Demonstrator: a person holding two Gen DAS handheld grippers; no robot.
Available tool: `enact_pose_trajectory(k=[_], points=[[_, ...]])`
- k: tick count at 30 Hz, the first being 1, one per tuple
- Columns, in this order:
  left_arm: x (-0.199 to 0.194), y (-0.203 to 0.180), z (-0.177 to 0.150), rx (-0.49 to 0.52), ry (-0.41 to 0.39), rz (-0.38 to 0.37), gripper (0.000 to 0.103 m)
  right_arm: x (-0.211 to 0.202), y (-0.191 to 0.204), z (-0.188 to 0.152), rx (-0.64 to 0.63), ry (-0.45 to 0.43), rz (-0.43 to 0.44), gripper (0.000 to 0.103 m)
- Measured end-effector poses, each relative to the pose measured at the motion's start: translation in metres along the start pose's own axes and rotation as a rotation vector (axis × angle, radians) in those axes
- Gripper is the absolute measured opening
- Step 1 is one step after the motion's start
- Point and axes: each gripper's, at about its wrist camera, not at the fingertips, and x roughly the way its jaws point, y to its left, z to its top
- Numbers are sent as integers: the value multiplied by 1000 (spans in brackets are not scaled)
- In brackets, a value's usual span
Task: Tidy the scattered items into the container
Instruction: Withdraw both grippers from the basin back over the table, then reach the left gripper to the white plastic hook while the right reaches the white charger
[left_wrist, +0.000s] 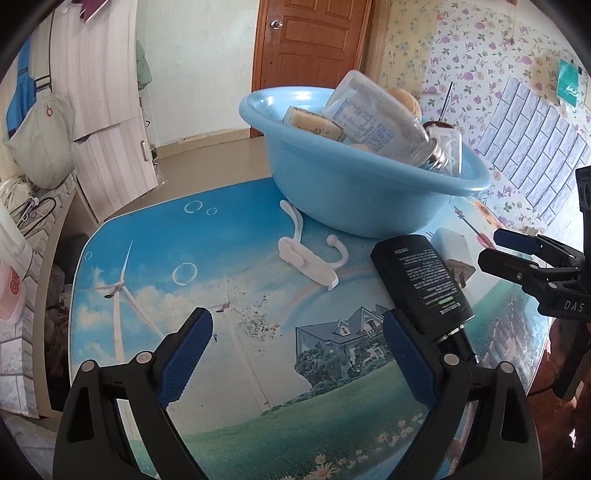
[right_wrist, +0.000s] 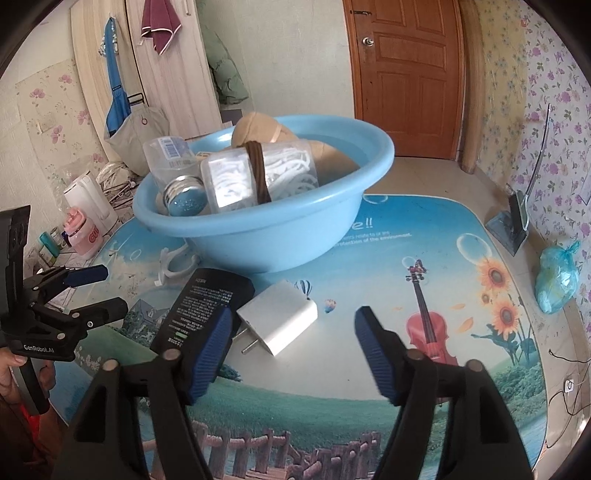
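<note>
On the picture-printed table (right_wrist: 424, 236), in front of the blue basin (right_wrist: 295, 236), the black tube (right_wrist: 201, 306) lies flat with its cap end toward the camera, touching the white charger (right_wrist: 284, 317), while the right gripper (right_wrist: 291, 328) and left gripper (left_wrist: 297, 332) both hover wide open and empty.

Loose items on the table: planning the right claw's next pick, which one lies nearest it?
The white charger plug, lying between the open right claw's fingers; the black tube sits left, the white hook farther back.
</note>
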Motion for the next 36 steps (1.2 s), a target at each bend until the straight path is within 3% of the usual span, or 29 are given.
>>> enact_pose_trajectory(k=[18, 27, 32, 36], points=[[46, -5, 29, 43, 45, 35, 94, 19, -12, -5, 1, 56, -73, 84], [47, 13, 31, 9, 60, 82, 94, 13, -43, -2, 83, 50, -181, 84], [44, 23, 30, -21, 59, 85, 94, 12, -36, 3, 88, 33, -135, 84], [41, 21, 32, -64, 44, 8, 94, 18, -18, 6, 51, 32, -95, 84]])
